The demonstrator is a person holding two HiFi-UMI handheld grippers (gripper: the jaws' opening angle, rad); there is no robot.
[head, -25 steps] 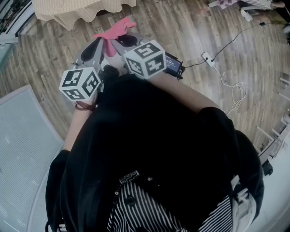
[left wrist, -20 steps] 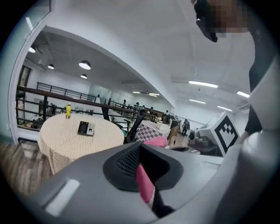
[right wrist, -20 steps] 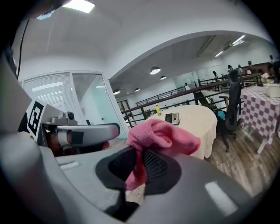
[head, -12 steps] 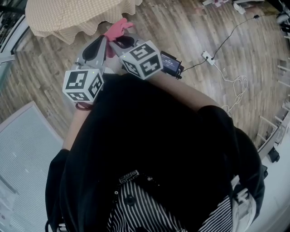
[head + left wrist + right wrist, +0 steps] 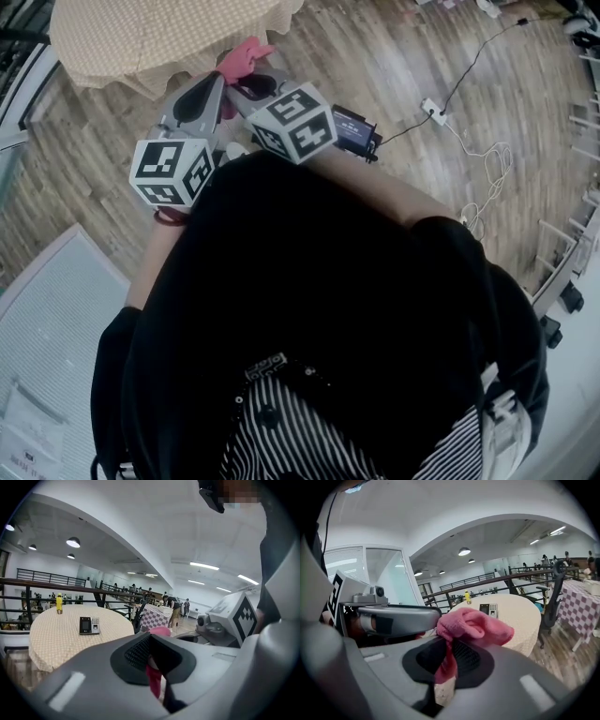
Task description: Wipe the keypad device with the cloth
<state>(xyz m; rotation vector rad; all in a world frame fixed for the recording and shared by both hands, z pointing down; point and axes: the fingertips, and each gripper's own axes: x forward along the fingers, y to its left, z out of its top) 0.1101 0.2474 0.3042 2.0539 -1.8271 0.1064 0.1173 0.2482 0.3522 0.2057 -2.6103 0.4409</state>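
Cloth (image 5: 476, 625) clamped in left hand-held gripper (image 5: 154, 667), right hand-held gripper (image 5: 447, 660) — keypad device (image 5: 89, 625) mid table (image 5: 56, 641).

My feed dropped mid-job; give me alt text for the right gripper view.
The right tool is shut on a crumpled pink cloth. Beyond stands a round beige-clothed table bearing the small dark keypad device.

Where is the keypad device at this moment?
The keypad device lies on the round table with the checked tablecloth, at the left of the left gripper view. The yellow bottle stands further back on the same table, to its left.
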